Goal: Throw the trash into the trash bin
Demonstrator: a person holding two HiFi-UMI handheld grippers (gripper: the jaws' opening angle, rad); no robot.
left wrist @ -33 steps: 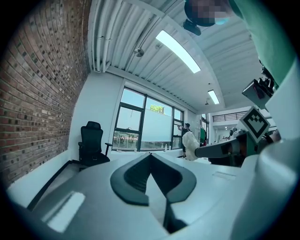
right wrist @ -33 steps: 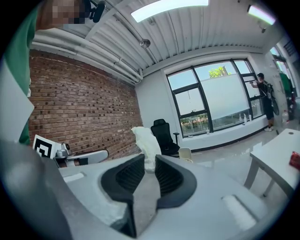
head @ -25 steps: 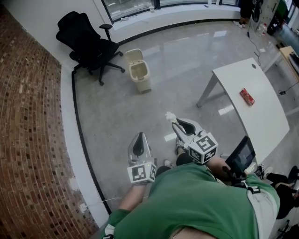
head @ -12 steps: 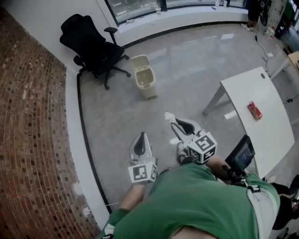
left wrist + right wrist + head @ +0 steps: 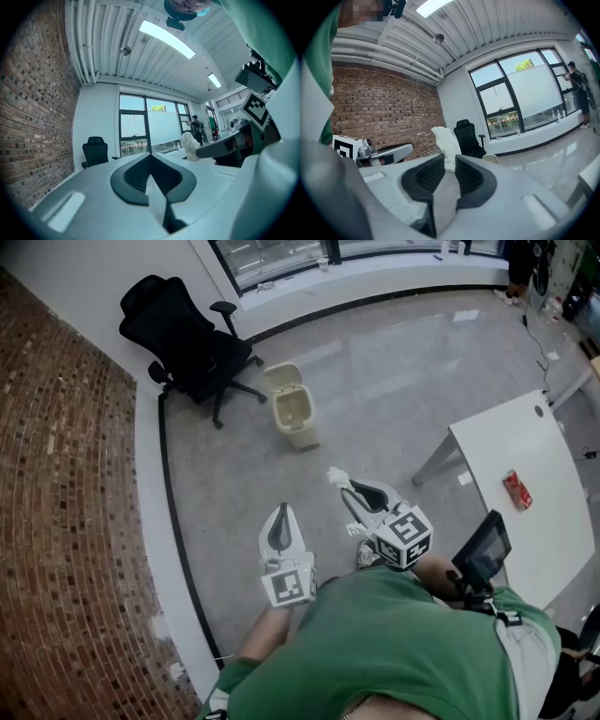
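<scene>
Pinched crumpled white trash (image 5: 444, 138) in right gripper (image 5: 446, 161), tips forward, ready for carrying to open trash bin (image 5: 298, 430), well apart across floor (image 5: 394, 381). Held left gripper (image 5: 151, 157) pressed together and empty alongside, presumably as unneeded.

Bright, even: daylight from far windows (image 5: 272, 259) plus ceiling strip lights (image 5: 166, 38). Glossy floor (image 5: 394, 418) carries pale window glare, shadows soft. Head view sharp, edges barrel-bent, brick wall (image 5: 66, 521) bows. Gripper views fisheye, black vignette in corners; left tongs (image 5: 150, 161) and right tongs (image 5: 446, 164) slightly soft up close.
</scene>
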